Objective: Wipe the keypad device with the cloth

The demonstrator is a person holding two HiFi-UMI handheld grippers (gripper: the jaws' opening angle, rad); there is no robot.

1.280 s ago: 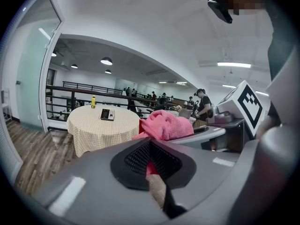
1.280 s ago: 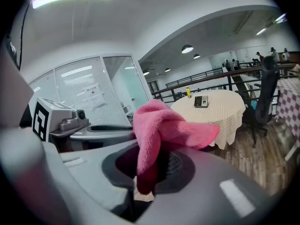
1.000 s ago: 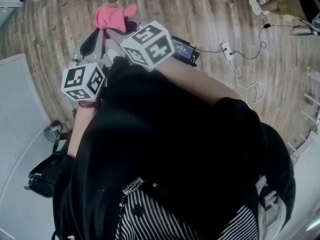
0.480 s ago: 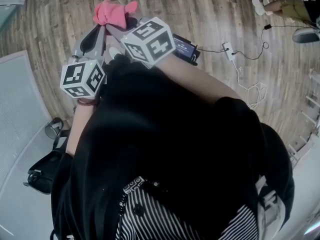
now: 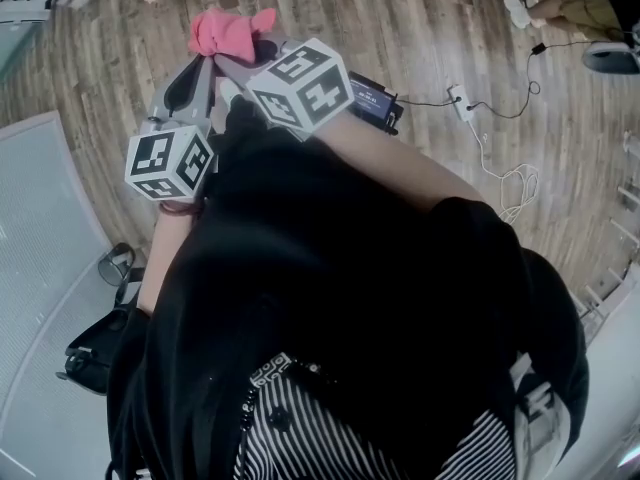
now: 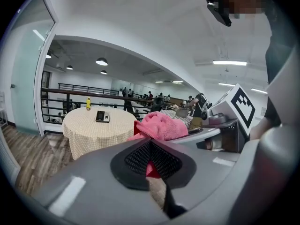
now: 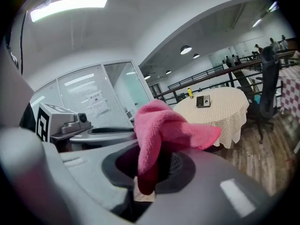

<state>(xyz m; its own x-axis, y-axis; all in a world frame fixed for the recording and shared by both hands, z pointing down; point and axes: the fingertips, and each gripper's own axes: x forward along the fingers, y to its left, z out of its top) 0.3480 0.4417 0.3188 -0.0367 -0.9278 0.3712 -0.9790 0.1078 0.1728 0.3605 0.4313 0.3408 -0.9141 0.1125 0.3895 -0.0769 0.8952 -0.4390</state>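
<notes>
A pink cloth (image 5: 228,30) hangs bunched at the tips of both grippers, held up in front of the person's chest. My right gripper (image 7: 145,182) is shut on a fold of the cloth (image 7: 161,130). My left gripper (image 6: 151,165) is shut on another part, with the cloth (image 6: 159,125) piled just past its pads. The keypad device (image 6: 102,116) lies far off on a round table (image 6: 93,135) with a checked cover. In the right gripper view the keypad device (image 7: 203,101) lies beside a small yellow bottle (image 7: 190,93).
A dark box (image 5: 372,98) with a cable and a power strip (image 5: 455,98) lies on the wood floor. A black bag (image 5: 100,353) sits on the grey mat (image 5: 40,268) at the left. An office chair (image 7: 267,88) stands next to the round table.
Both grippers and the pink cloth have stayed together and only shifted slightly in the head view. Neither grip has changed.
</notes>
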